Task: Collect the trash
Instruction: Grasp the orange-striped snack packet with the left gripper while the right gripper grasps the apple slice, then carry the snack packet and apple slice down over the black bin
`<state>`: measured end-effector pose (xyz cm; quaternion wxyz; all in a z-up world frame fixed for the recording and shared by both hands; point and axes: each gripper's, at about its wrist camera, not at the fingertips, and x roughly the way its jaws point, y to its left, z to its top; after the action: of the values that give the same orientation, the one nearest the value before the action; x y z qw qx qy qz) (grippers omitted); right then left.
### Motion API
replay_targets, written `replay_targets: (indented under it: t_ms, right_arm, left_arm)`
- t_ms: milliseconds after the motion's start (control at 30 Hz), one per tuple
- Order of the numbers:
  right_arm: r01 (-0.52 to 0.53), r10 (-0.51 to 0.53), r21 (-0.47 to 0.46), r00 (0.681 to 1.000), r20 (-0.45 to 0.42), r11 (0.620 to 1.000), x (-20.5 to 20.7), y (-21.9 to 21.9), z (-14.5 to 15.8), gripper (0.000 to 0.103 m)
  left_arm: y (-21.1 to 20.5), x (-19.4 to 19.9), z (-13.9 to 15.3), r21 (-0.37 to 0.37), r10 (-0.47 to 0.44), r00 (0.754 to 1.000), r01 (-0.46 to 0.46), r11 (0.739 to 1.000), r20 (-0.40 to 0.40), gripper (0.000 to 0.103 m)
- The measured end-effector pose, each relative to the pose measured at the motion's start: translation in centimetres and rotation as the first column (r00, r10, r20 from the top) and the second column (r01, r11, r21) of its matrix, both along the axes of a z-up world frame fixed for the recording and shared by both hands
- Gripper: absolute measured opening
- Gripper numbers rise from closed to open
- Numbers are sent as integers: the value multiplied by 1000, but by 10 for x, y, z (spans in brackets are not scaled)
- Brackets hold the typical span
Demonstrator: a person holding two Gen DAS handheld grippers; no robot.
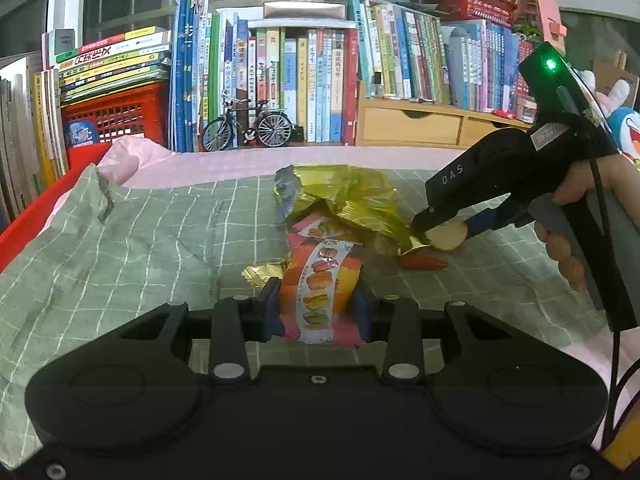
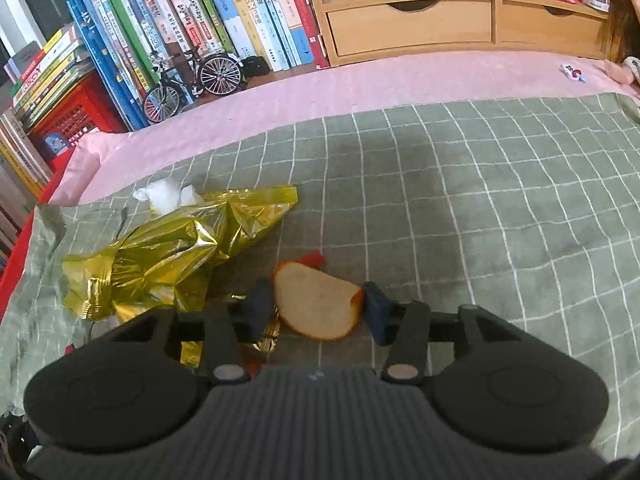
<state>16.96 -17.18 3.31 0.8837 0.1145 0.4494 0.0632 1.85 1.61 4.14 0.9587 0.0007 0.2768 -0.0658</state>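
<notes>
Green checked cloth (image 2: 480, 200), bookshelf behind. Right gripper (image 2: 318, 312) straddling bread slice (image 2: 316, 306) — long axis across jaws, pads near or touching, grip unclear. Left gripper (image 1: 318, 308) clamped on macaron wrapper (image 1: 320, 292) — farther off.

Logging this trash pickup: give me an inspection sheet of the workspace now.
Surface: green checked cloth over pink cover.
Job's things: macaron wrapper, gold foil bag, bread slice, white tissue, red scrap.
Clutter: small sweet on the pink cover.
Grippers: left gripper shut on the macaron wrapper; right gripper astride the bread slice, contact unclear.
Cables: black cable from the right gripper.
Surroundings: books, model bicycle, red crate, wooden drawers.
</notes>
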Motion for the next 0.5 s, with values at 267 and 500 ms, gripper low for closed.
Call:
replay_targets:
  t_ms: [267,500]
  right_arm:
    - [-9,9,12,1000,9,1000,-17,-12,9,44]
    - [-35,34,19,999,12,999,-45,-25,18,44]
  left_arm:
    - [-10,-11,6,-11,-50,999,50,999,-4,35]
    - [-18,-20,10,-33,-74,997,73,997,-14,34]
